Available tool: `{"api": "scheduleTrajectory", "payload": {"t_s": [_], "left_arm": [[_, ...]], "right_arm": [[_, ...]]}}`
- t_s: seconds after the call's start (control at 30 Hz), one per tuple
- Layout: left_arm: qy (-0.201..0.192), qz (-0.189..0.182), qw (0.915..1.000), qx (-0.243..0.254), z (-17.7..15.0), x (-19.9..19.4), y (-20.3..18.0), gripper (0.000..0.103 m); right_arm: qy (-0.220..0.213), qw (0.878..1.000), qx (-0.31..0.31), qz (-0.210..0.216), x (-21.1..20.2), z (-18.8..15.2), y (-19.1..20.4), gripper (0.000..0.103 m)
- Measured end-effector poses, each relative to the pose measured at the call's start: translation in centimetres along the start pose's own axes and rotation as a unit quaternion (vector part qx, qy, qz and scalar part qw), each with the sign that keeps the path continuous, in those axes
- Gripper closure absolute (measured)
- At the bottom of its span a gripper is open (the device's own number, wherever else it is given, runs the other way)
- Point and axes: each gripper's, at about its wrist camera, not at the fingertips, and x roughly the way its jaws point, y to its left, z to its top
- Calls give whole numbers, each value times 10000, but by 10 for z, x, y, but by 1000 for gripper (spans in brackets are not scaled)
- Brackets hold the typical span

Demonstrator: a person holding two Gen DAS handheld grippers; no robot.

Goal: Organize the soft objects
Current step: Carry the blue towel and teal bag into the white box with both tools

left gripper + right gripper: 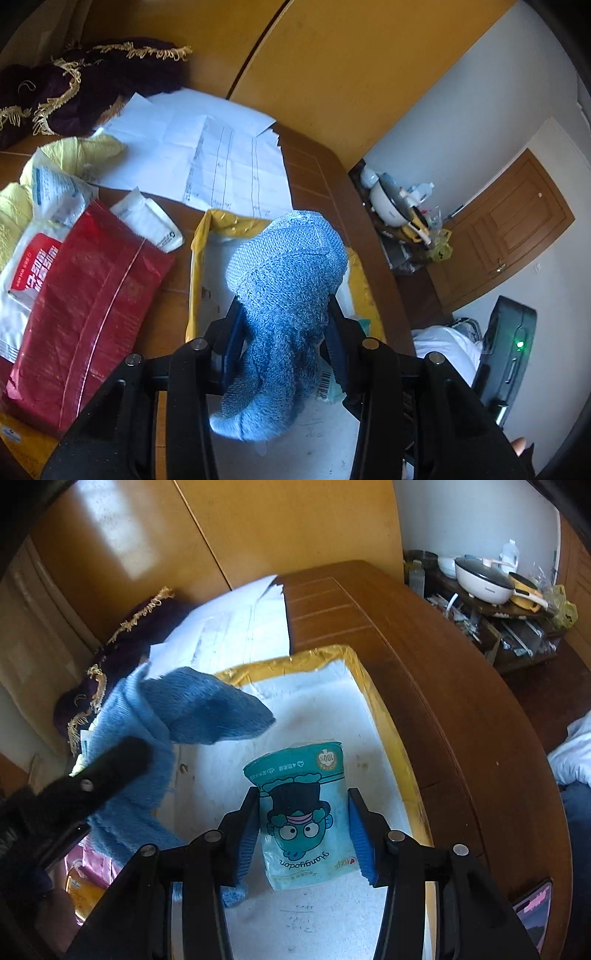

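Bare white tray (pixel 332 686) beyond tissue pack (pixel 301 808); blue towel (pixel 192 709) perhaps overhanging left.

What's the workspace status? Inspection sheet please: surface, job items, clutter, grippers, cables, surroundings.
Surface: brown wooden table, with a white tray with yellow rim lying on it.
Job's things: blue knitted cloth held up over the tray; teal tissue pack lying in the tray.
Clutter: red packet, white papers, dark fringed fabric, yellow cloth.
Grippers: left gripper shut on the blue cloth; right gripper open, jaws on either side of the tissue pack, contact unclear.
Cables: nothing seen.
Surroundings: yellow cabinet doors, side shelf with a white cooker, wooden door.
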Motion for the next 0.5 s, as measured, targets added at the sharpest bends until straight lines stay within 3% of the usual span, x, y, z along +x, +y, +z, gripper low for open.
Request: {"api": "scheduleTrajectory", "payload": {"t_s": [0.3, 0.5], "left_arm": [[299, 32, 9995, -131, -6, 15, 9, 62], [432, -443, 9974, -361, -3, 12, 15, 39]], "right_arm": [[-89, 9997, 245, 42, -4, 2, -7, 48], [-386, 9985, 362, 143, -16, 3, -9, 40]]}}
